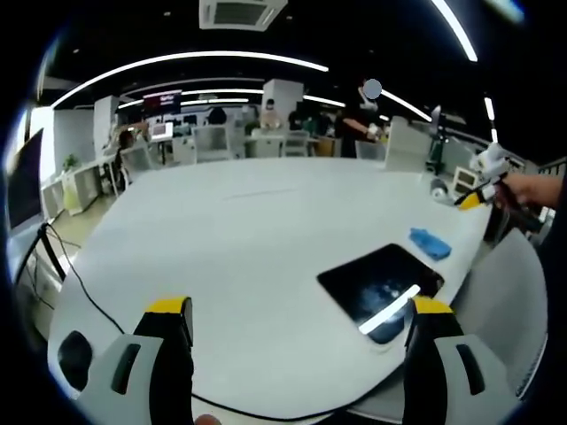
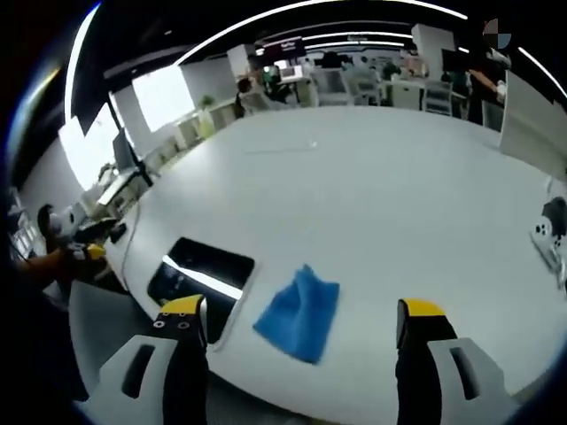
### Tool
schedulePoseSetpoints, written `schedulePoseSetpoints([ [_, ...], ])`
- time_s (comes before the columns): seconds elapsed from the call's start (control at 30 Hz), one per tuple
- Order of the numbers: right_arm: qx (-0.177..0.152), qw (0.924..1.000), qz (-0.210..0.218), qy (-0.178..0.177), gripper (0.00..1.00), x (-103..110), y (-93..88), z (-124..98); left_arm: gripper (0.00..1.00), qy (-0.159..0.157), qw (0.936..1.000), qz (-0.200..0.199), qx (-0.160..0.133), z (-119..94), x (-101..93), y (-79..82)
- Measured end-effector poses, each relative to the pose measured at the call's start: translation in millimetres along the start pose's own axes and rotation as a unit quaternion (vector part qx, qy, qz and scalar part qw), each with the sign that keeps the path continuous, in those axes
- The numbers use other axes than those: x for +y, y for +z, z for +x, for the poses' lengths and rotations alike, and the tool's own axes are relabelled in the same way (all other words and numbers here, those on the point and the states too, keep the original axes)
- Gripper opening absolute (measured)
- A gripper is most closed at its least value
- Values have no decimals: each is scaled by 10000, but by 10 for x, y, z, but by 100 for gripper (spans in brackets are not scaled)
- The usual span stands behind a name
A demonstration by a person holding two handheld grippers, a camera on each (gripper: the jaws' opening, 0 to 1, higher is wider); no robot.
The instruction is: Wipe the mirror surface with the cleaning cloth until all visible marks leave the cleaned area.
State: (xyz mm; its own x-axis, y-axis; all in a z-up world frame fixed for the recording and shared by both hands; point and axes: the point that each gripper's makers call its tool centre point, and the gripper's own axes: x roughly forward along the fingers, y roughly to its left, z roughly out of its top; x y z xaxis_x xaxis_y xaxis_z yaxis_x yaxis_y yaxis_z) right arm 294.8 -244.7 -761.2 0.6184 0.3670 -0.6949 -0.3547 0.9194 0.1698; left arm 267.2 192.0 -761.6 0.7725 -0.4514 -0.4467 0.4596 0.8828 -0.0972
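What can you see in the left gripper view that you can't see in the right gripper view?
The left gripper view alone has a black cable trailing over the table edge and a ceiling vent. The right gripper view alone has a bright window and a white device at the table's far side. Both share the white table, the dark mirror, the blue cloth lying beside it, and open yellow-tipped jaws holding nothing.

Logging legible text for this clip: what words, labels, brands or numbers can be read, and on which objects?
None can be read.
Red-lit screen at the far end of the room: lettering too small and blurred.
Mirror, cleaning cloth, table: no markings visible.
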Motion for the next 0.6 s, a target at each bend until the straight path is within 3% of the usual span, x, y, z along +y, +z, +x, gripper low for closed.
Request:
schedulePoseSetpoints([
  [0.2, 81, 9999, 91, -79, 81, 6, 55, 84, 100, -22, 10000, -21, 67, -19, 38, -37],
  [0.27, 93, 9997, 198, -142, 76, -12, 53, 122, 100, -154, 9996, 153, 154, -18, -28, -49],
  [0.43, 136, 9994, 238, -197, 67, 6, -15, 264, 100, -135, 9998, 86, 88, -41, -13, -35],
  [0.5, 89, 9997, -86, -219, 58, 15, -28, 330, 100, -139, 9998, 49, 91, -38, -10, -70],
  [0.6, 118, 9994, -72, -302, 47, 1, -83, 402, 100, -185, 9997, 52, 142, -25, -33, -114],
])
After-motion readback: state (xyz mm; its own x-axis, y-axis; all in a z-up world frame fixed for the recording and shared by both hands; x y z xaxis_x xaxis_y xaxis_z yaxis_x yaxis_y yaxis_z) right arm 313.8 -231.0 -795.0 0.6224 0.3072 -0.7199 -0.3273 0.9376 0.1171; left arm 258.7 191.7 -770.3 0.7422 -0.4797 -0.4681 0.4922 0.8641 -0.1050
